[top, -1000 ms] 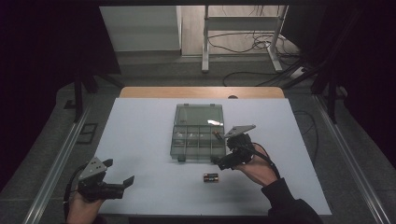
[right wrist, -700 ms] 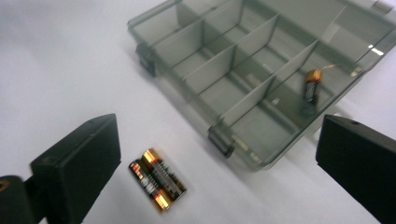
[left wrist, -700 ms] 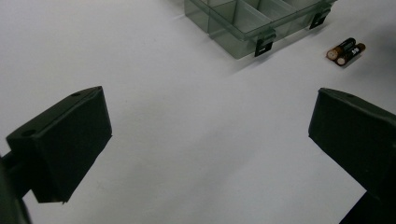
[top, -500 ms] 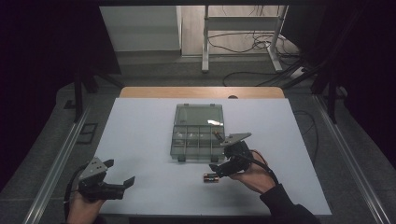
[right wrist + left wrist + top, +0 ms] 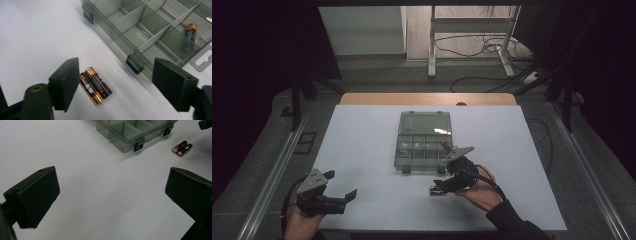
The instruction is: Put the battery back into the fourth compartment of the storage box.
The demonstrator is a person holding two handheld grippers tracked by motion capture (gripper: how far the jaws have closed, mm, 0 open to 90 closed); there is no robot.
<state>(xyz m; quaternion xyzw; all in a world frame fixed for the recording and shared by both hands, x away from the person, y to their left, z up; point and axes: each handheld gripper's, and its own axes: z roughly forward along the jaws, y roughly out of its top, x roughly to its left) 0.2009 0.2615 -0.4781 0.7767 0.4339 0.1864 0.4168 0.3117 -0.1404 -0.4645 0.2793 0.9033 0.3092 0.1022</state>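
Observation:
A pair of black and copper batteries (image 5: 435, 190) (image 5: 182, 147) (image 5: 96, 85) lies side by side on the white table, just in front of an open clear grey compartment box (image 5: 424, 142) (image 5: 130, 135) (image 5: 150, 32). My right gripper (image 5: 443, 186) (image 5: 120, 83) is low over the pair. Its jaws have just been closing and still stand apart. The batteries lie between them, close against the left jaw and well away from the right one. Another battery (image 5: 191, 31) lies in one compartment of the box. My left gripper (image 5: 341, 184) (image 5: 112, 192) hovers open at the front left with nothing in it.
The white table top (image 5: 362, 150) ends in a wooden strip (image 5: 427, 99) at the back. Metal rails (image 5: 277, 170) run along both sides. Beyond the table are a white stand and cables (image 5: 472, 45) on the floor. The box's latches (image 5: 135, 63) face the batteries.
My right gripper has come down and forward from beside the box onto the two batteries, and its jaws have narrowed. The left gripper has stayed where it was.

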